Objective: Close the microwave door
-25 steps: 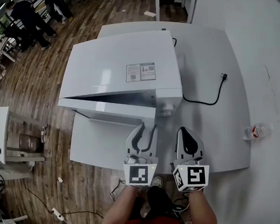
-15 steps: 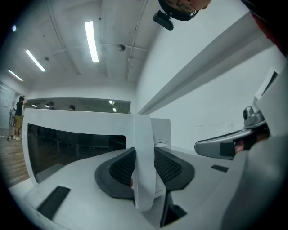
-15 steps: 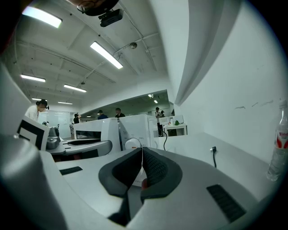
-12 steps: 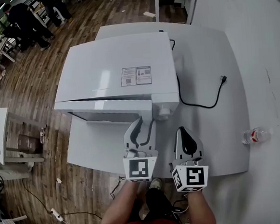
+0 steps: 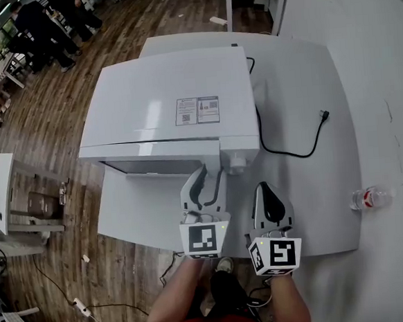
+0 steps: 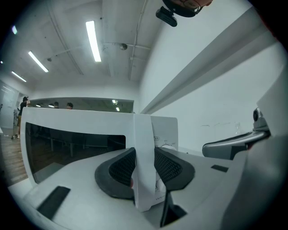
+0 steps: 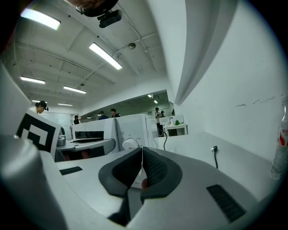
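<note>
- Since a second ago, the door (image 5: 152,156) has swung from clearly ajar to almost flush with the microwave (image 5: 169,97), which stands on the white worktop (image 5: 307,183). The left hand-held gripper (image 5: 206,181) has followed it in. That is the head view, where the right hand-held gripper (image 5: 268,200) waits just beside it, short of the microwave.
- In the left gripper view, the pads are clamped on both faces of the door's free edge, with the dial (image 6: 167,146) just behind. The door is a stiff hinged panel and probably light to swing. Its smooth faces could slip in the pads. This free edge, farthest from the hinge, looks like the best hold. The latch likely needs a firm last push.
- In the right gripper view, the jaws are together with nothing between them, and they point toward the microwave's control side without touching it.
</note>
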`<state>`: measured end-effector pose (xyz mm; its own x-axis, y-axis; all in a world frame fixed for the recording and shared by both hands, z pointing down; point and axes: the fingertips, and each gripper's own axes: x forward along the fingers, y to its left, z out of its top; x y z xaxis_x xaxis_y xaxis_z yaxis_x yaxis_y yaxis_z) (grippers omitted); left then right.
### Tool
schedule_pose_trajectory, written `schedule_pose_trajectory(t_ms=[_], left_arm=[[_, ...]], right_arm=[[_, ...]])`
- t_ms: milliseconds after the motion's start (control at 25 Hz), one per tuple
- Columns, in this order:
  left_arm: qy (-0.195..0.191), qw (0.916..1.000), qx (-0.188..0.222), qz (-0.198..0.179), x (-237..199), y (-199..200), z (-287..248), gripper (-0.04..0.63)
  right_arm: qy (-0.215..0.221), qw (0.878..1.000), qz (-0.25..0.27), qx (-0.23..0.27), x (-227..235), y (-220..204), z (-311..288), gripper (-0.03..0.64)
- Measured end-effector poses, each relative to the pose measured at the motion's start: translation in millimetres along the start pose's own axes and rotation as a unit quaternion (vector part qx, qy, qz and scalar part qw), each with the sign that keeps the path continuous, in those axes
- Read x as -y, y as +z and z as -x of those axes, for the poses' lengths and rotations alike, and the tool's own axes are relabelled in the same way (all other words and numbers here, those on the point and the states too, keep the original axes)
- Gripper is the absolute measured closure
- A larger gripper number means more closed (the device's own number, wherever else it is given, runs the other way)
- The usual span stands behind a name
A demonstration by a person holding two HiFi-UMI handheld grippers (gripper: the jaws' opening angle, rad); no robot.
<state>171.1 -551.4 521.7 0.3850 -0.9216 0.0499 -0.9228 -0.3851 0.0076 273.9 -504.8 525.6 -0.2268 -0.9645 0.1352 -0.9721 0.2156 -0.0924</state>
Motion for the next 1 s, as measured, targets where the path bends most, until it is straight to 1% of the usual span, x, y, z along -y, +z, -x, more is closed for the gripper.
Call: schedule_pose_trajectory(t_ms=[160, 320, 600, 720, 880, 1000], left_arm=[[0.007, 0.9998, -0.016, 0.003, -3, -5, -10, 0.457], [0.007, 0.9999, -0.013, 0.0, -2, -6, -8, 0.457], [-0.005, 0.9998, -0.022, -0.002, -1, -7, -5, 0.457], [-0.008, 0.9997, -0.021, 0.003, 0, -5, 5, 0.457], [-0.016, 0.9997, -0.015, -0.01, -3, 4, 28, 0.457], [-0.015, 0.9998, 0.004, -0.01, -6, 17, 48, 0.472]], right_arm=[[0.002, 1.0, 0.0, 0.002, -2, -1, 1, 0.588], [-0.002, 1.0, 0.002, -0.005, -2, -2, 7, 0.588], [-0.009, 1.0, 0.005, -0.003, -4, 1, 14, 0.588], [-0.014, 1.0, 0.008, 0.0, -6, 7, 18, 0.588], [-0.015, 1.0, 0.01, 0.008, -18, 17, 24, 0.588], [-0.009, 1.0, 0.019, 0.016, -32, 26, 28, 0.588]])
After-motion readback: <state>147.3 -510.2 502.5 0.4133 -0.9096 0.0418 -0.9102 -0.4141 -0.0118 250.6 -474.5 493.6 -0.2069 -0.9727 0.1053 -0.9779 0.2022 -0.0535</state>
